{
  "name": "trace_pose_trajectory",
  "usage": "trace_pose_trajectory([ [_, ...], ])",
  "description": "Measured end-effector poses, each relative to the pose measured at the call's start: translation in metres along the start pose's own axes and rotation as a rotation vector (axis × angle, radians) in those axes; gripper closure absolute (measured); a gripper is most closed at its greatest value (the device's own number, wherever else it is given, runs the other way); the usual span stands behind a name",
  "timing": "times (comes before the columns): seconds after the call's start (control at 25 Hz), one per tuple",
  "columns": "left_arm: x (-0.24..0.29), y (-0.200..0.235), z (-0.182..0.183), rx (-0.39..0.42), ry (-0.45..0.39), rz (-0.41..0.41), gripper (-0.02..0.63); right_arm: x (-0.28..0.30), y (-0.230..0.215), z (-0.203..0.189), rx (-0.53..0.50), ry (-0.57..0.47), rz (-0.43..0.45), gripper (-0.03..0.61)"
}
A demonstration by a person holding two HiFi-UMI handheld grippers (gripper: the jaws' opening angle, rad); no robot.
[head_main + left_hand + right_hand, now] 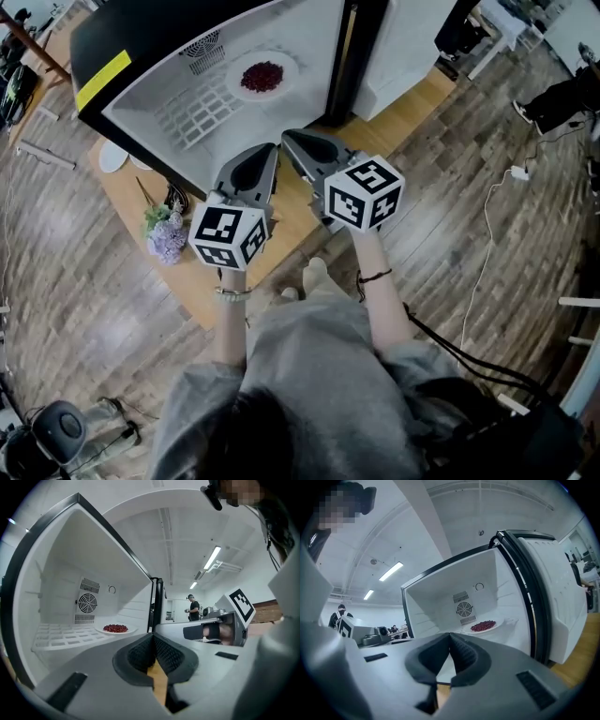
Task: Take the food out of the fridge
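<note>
**Task status.** Door point(405, 49): open, swung to the upper right of the head view. Fridge point(141, 42): open to the room, cavity lit and white. Nothing has been taken out yet. The opening looks done; what remains, by my reckoning, is the reach in, the grip on the plate, and the carry out.

**Food** point(262, 77). A small red heap, berries or beans, too small to tell which. It lies on a white plate point(290, 70) near the top centre of the head view. The plate rests on the white grid shelf point(197, 114), deep in the cavity near the back wall with its fan grille. Neither gripper touches it.

**Left gripper** point(153, 638). Jaws pressed together, ribbed pads meeting along one seam. Nothing between them; only a sliver of wooden table point(131, 192) shows below the seam. In its own view the food sits left of centre, beyond the tips and well apart from them. Touches nothing.

**Right gripper** point(450, 637). Jaws likewise fully together, nothing held. In its own view the food lies right of centre, past the tips, with the door frame at the far right. Touches nothing.

**Placement of the pair.** In the head view both sit mid-frame, tips close together, just outside the fridge's lower lip, pointing in. Either one would have to part its jaws before it could take the plate rim.
</note>
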State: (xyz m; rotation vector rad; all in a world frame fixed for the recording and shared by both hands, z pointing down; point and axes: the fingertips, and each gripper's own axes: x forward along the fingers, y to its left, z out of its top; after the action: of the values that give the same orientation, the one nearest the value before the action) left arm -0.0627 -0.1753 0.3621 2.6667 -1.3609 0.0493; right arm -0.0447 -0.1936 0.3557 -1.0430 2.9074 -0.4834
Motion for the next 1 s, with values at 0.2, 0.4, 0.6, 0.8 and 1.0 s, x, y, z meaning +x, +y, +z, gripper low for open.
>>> trace_pose_trajectory([
  [0.2,0.020,0.010,0.001,-0.009,0.000,0.046,0.606,0.010,-0.019,0.004,0.025,0.016,0.042,0.571],
  [0.4,0.034,0.018,0.003,-0.012,-0.004,0.090,0.606,0.017,-0.037,0.007,0.090,0.029,0.074,0.571],
  [0.6,0.043,0.028,0.004,-0.009,-0.009,0.121,0.606,0.022,-0.061,0.012,0.213,0.014,0.059,0.571],
  [0.8,0.049,0.034,-0.001,-0.016,0.011,0.121,0.606,0.025,-0.082,0.014,0.319,0.003,0.007,0.571],
  [1.0,0.056,0.040,-0.005,-0.025,0.027,0.102,0.606,0.036,-0.098,0.014,0.449,-0.014,-0.026,0.506],
])
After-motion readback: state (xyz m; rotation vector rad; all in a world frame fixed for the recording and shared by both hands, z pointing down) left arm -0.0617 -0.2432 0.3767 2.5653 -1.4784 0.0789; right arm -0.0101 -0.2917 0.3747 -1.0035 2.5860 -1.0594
